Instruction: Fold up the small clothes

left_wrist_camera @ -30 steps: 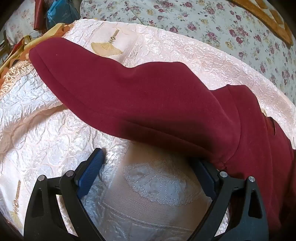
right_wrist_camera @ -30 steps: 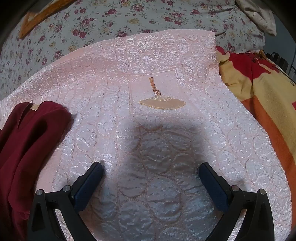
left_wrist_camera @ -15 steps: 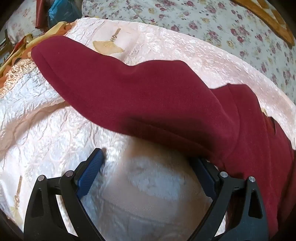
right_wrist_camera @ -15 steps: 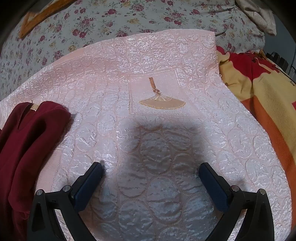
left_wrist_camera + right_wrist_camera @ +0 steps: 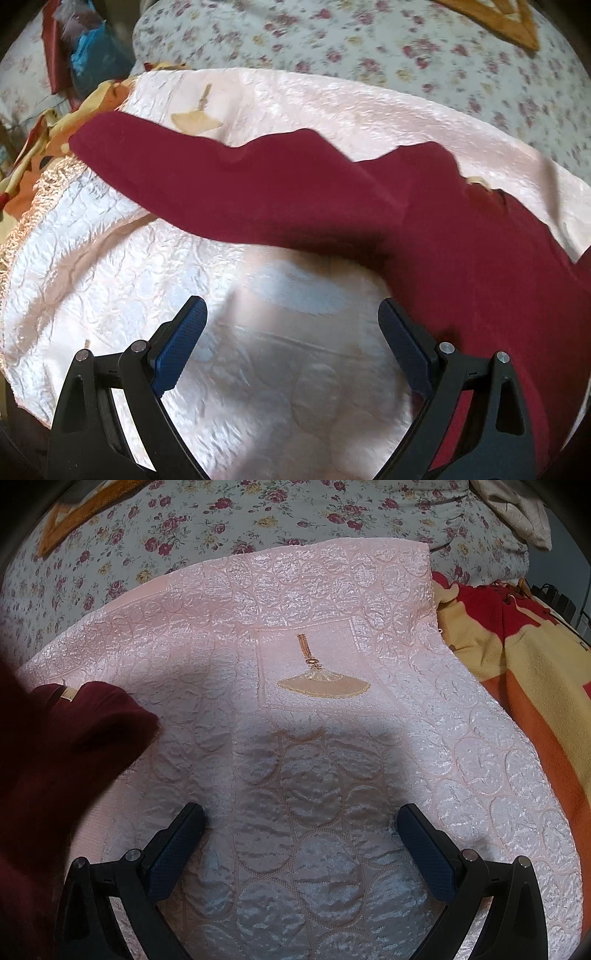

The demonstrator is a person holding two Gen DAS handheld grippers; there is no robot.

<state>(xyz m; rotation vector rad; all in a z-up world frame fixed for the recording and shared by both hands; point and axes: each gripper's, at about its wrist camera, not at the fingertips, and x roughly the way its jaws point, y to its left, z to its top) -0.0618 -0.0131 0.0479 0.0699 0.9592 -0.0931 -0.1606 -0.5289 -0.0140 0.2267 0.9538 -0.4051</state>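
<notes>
A dark red garment [image 5: 332, 199] lies across the shiny pink quilted cover [image 5: 122, 266], with one long sleeve stretched out to the left. My left gripper [image 5: 291, 332] is open and empty, just short of the garment's near edge; the cloth lies beside its right finger. In the right wrist view the garment [image 5: 62, 760] bunches at the left edge, a small tan label showing on it. My right gripper [image 5: 301, 830] is open and empty over the bare cover [image 5: 332, 602], to the right of the garment.
A floral bedsheet [image 5: 221, 520] lies beyond the pink cover. A red, yellow and orange blanket [image 5: 524, 657] lies at the right, and also shows at the left of the left wrist view [image 5: 40, 147]. A fan embroidery [image 5: 321, 686] marks the cover.
My left gripper has pulled back and risen from the garment, so the sleeve sits farther off. The right gripper has barely moved.
</notes>
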